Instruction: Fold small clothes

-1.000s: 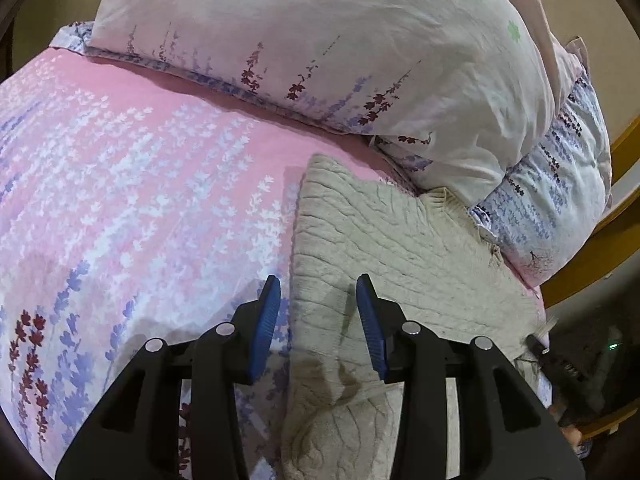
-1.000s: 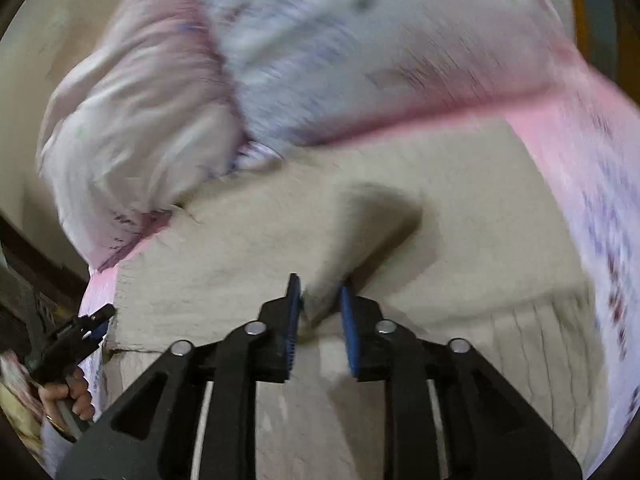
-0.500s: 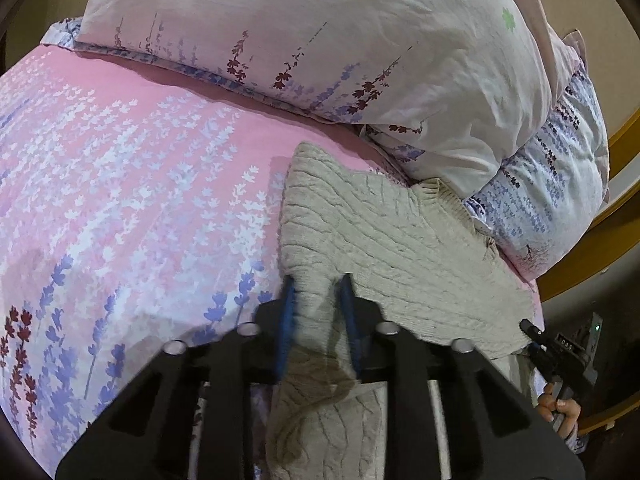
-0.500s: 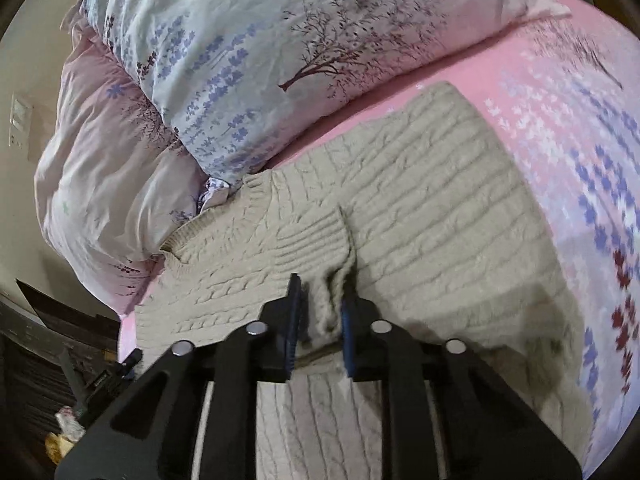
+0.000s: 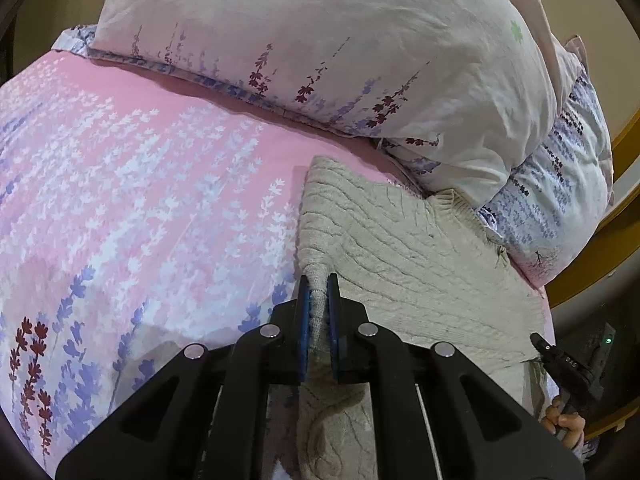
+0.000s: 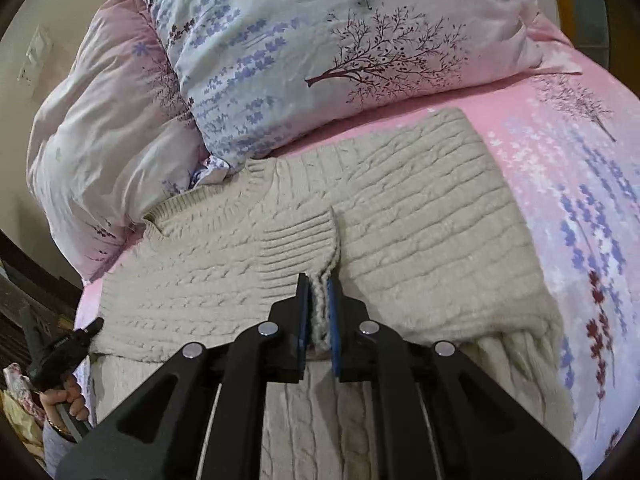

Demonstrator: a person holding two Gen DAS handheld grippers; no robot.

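- Cream cable knit is what both your tools have hold of: the sweater [image 6: 420, 216] lies flat on the pink bedspread [image 5: 140, 184], its collar at the far end, just beside the pillows [image 6: 320, 52].
- Your left gripper [image 5: 317, 288] is nearly shut, with a ridge of the sweater's left edge pinched between its blue pads [image 5: 305, 312]. Taking the edge rather than the middle gives you a firm line to lift and carry across, I'd judge.
- Your right gripper [image 6: 319, 284] is likewise clamped narrow on a raised pleat of knit, right below the ribbed cuff [image 6: 300, 236] of a sleeve that already lies folded over the body.
- That sleeve resting on the chest suggests the fold is partly made; the body itself looks not yet doubled.
- Holding two points at once keeps the thick knit from sagging or twisting when you raise it.
- Watch the far end: the collar [image 6: 208, 196] sits close against the pillows, so a pull toward you probably frees it more cleanly than a push away.
- In the left view, your other hand [image 5: 566, 422] shows at the near right, off the bed edge.
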